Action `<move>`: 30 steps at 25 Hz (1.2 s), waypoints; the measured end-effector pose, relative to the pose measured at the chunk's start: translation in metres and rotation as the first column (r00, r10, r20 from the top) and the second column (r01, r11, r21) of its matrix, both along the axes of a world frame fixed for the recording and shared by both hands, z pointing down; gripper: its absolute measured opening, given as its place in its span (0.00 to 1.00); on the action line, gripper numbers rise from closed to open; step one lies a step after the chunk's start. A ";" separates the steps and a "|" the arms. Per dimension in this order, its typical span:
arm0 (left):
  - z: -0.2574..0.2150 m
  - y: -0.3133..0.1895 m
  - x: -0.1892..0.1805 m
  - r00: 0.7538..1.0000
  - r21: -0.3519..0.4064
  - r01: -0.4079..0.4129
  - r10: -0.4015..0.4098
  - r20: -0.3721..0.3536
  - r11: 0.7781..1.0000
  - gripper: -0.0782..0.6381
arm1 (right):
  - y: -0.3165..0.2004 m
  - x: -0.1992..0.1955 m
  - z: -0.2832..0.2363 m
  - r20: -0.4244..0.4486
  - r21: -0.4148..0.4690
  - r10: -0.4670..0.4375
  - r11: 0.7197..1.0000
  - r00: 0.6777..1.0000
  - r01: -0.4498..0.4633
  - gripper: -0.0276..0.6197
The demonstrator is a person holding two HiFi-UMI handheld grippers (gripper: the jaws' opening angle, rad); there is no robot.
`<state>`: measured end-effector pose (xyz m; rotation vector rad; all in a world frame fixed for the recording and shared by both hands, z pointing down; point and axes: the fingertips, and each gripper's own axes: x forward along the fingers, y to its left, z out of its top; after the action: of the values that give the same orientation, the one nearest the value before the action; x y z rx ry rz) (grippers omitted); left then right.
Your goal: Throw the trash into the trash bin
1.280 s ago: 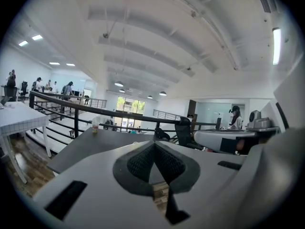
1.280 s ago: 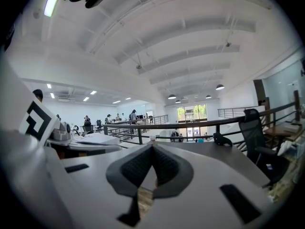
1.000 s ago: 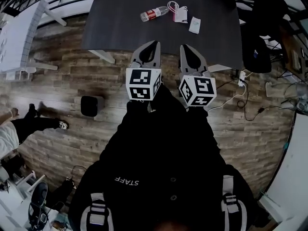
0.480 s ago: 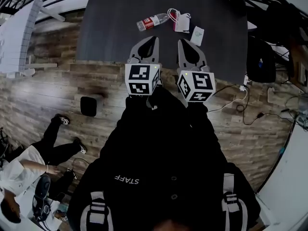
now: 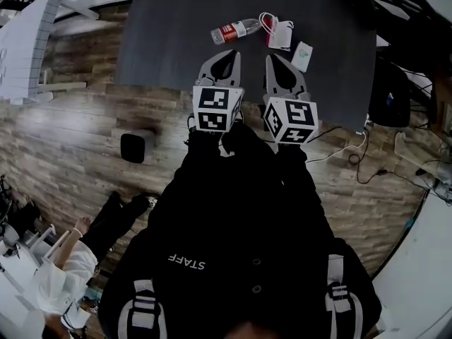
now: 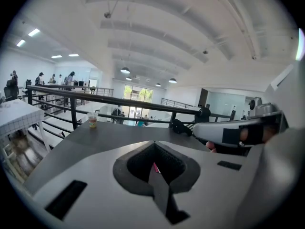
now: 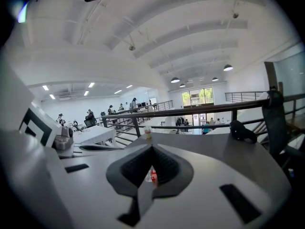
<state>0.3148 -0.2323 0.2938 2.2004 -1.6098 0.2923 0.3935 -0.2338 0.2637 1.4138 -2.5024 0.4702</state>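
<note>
On the dark table (image 5: pixel 169 41), a clear plastic bottle (image 5: pixel 233 31) with a red label lies on its side. To its right are a white and red bag (image 5: pixel 280 34) and a small white packet (image 5: pixel 302 56). My left gripper (image 5: pixel 229 54) is shut and empty over the table's near edge, just short of the bottle. Beside it, my right gripper (image 5: pixel 272 57) is also shut and empty, a little short of the bag. In the right gripper view the bottle (image 7: pixel 152 175) shows through the gap behind the shut jaws. A small black bin (image 5: pixel 135 147) stands on the wooden floor to the left.
A cup (image 6: pixel 92 119) stands at the table's far edge by a black railing (image 6: pixel 119 101). A black object (image 7: pixel 243 130) lies at the far right of the table. Cables (image 5: pixel 353 154) trail on the floor at the right. A person (image 5: pixel 85 253) crouches at the lower left.
Both grippers have moved forward, from over the floor to over the table's near edge, closer to the trash. The person on the floor has shifted at the lower left.
</note>
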 end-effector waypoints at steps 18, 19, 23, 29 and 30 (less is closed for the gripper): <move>0.117 -0.042 -0.039 0.999 -0.169 0.017 -0.011 0.036 0.986 0.11 | -0.041 -0.028 0.111 -0.052 -0.174 0.003 0.985 0.999 -0.012 0.06; 0.125 -0.046 -0.040 0.999 -0.176 0.016 -0.008 0.043 0.984 0.11 | -0.045 -0.029 0.119 -0.053 -0.183 -0.001 0.983 0.999 -0.009 0.06; 0.158 -0.060 -0.048 0.998 -0.199 0.013 0.002 0.070 0.980 0.11 | -0.059 -0.037 0.149 -0.059 -0.207 -0.014 0.978 0.998 0.001 0.06; 0.191 -0.073 -0.056 0.994 -0.217 -0.011 0.034 0.105 0.976 0.11 | -0.070 -0.040 0.178 -0.059 -0.238 -0.015 0.971 0.998 0.000 0.06; 0.194 -0.076 -0.057 0.993 -0.217 -0.015 0.040 0.112 0.976 0.11 | -0.072 -0.040 0.181 -0.059 -0.240 -0.019 0.971 0.998 0.004 0.06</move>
<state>0.2580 -0.3085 0.4881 2.0741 -1.5270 0.5851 0.3531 -0.3058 0.4450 1.2995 -2.3130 0.6900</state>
